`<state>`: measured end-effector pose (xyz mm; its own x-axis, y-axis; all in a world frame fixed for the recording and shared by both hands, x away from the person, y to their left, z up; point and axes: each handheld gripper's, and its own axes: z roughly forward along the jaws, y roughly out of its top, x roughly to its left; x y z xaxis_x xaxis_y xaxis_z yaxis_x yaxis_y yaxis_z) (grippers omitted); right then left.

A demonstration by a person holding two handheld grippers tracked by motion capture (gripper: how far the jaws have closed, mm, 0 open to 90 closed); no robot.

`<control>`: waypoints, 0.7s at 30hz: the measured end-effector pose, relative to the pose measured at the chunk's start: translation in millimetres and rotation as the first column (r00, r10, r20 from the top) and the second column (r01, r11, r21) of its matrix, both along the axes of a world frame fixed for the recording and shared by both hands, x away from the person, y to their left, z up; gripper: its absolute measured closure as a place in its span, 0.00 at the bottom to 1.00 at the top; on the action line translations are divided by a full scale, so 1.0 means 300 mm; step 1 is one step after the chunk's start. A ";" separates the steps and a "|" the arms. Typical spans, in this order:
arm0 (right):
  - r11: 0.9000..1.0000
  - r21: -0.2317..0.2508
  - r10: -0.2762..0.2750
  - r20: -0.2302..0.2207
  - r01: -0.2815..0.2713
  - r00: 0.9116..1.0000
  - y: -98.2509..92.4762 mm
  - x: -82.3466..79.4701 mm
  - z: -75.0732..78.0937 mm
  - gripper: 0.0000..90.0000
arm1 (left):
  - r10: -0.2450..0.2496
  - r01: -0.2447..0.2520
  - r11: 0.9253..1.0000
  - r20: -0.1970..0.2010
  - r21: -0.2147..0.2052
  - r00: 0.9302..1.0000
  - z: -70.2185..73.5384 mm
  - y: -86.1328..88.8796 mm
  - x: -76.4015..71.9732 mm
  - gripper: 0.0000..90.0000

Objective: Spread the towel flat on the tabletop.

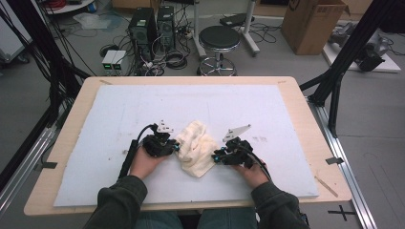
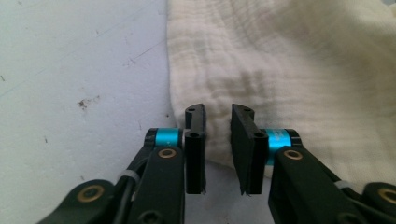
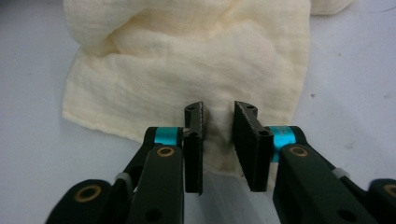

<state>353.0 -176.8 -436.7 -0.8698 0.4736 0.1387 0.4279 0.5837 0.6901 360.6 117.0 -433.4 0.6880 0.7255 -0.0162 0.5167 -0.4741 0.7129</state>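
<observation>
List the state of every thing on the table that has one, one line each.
cloth: cream, crumpled in a loose heap on the mat, lying between the two grippers.
left gripper: jaws narrowed over the cloth's edge, fabric bunched between them.
right gripper: jaws narrowed over the cloth's near edge, fabric between them.
foam mat: flat, stained with small dark marks.

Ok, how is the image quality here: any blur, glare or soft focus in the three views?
High view: even light, no glare, slightly soft. Left gripper view: the crumpled cream muslin cloth looks hazy at top right, its weave clearer near the claw. Right gripper view: cloth folds a little washed out, with soft shadow between them.
</observation>
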 end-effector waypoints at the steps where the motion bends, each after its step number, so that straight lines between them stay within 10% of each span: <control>1: 1.000 0.003 -0.001 -0.007 0.001 1.000 -0.001 0.000 0.000 0.85 | 0.003 -0.003 1.000 0.004 0.006 1.000 0.000 0.000 0.000 0.88; 21: 0.999 0.036 -0.026 0.039 0.024 0.999 -0.130 -0.031 0.102 0.92 | -0.015 0.019 0.997 0.052 -0.070 0.999 0.112 0.107 -0.072 0.96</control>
<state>343.8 -216.0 -406.1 -0.8627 0.4908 0.1220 0.4144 0.5479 0.7267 339.0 149.2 -399.8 0.7014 0.7121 -0.0311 0.4709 -0.4302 0.7702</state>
